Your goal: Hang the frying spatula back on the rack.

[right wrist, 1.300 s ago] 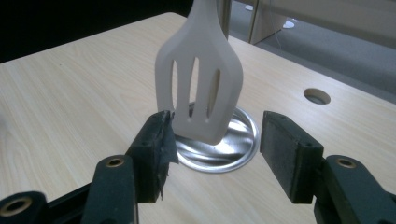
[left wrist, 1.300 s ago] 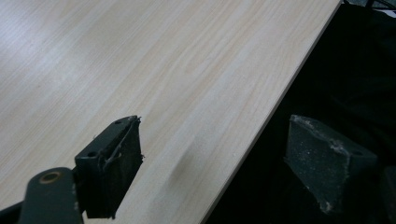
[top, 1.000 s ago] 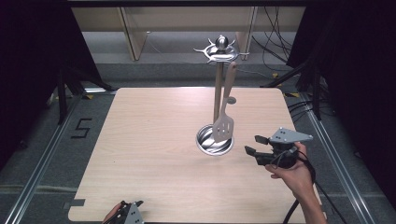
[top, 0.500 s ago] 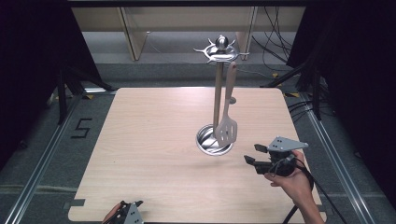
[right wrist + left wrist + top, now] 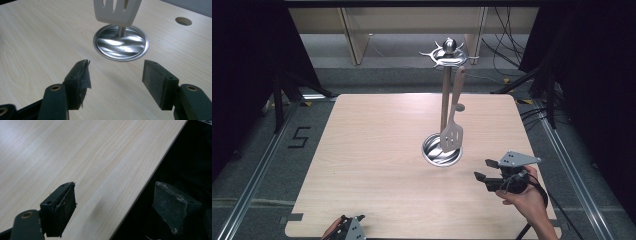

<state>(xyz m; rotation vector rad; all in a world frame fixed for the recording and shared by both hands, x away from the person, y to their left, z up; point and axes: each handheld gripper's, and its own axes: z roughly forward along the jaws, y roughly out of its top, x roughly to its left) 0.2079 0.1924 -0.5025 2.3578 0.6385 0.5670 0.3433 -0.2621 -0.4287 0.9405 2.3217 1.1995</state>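
One spatula (image 5: 452, 131) hangs from the top ring of the utensil stand (image 5: 442, 150), its slotted blade just above the round steel base, so judged from this the hanging looks done and little is left. The right hand-held gripper (image 5: 486, 170) sits near the base, toward the person's side, apart from the spatula; its jaws have just been opening and stand wide with nothing between them. The left hand-held gripper (image 5: 112, 207) rests at the near edge of the surface (image 5: 362, 150), well apart from the stand, jaws wide and empty.

- The right hand-held gripper (image 5: 116, 77) has just been opening; its jaws stand apart with nothing between them.
- At 12 o'clock, a slotted spatula (image 5: 117, 10) hangs over a round metal base (image 5: 121, 43).
- A hole (image 5: 183, 21), perhaps a cable port, marks the table (image 5: 37, 42) at 2 o'clock.
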